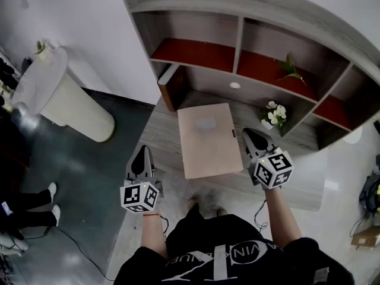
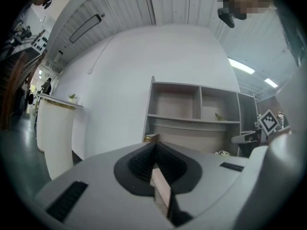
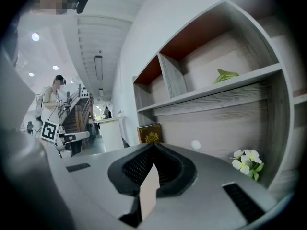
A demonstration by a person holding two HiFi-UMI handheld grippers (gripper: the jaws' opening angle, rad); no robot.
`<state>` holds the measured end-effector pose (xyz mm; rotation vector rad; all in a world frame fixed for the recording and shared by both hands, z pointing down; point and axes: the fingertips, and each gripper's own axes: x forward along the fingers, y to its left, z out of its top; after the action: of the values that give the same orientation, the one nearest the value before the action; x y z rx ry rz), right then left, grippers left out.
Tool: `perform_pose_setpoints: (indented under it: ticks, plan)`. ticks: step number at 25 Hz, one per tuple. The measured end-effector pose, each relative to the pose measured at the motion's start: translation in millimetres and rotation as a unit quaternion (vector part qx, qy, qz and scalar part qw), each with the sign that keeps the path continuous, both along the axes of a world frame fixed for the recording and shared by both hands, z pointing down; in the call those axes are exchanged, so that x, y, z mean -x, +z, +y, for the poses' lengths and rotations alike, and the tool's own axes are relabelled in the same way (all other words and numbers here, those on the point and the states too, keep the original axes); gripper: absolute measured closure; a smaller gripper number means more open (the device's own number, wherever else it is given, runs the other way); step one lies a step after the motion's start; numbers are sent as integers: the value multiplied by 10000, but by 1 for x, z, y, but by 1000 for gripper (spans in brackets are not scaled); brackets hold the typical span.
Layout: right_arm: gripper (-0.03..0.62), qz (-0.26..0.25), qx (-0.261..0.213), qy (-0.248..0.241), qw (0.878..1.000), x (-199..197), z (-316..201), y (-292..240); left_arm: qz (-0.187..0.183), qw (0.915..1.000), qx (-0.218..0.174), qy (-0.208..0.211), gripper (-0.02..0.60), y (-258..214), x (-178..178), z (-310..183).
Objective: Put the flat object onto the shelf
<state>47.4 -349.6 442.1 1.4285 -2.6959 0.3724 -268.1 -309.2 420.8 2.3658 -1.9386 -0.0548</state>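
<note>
Both claws pressed together; flat board (image 1: pixel 206 140) lies between them before shelf (image 1: pixel 240 40): left claw (image 1: pixel 142 149) apart from left edge, right claw (image 1: pixel 252 133) just beside right edge.

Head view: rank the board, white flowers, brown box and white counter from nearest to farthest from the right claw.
1. The board, gripped in the right claw, on its left.
2. The flowers, just ahead, on the shelf at its right.
3. The box, at the shelf's left end.
4. The counter, far left, on the floor.
</note>
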Motion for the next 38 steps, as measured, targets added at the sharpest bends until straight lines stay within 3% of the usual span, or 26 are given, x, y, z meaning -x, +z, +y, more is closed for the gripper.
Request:
perform_pose_setpoints:
  ticks: [23, 38]
  plan:
    - [585, -7, -805, -67, 9967, 0, -6, -52, -136, 9990, -416, 39, 578, -43, -4, -8]
    - [585, 55, -879, -82, 9961, 3, -7, -57, -195, 9986, -498, 60, 578, -51, -2, -10]
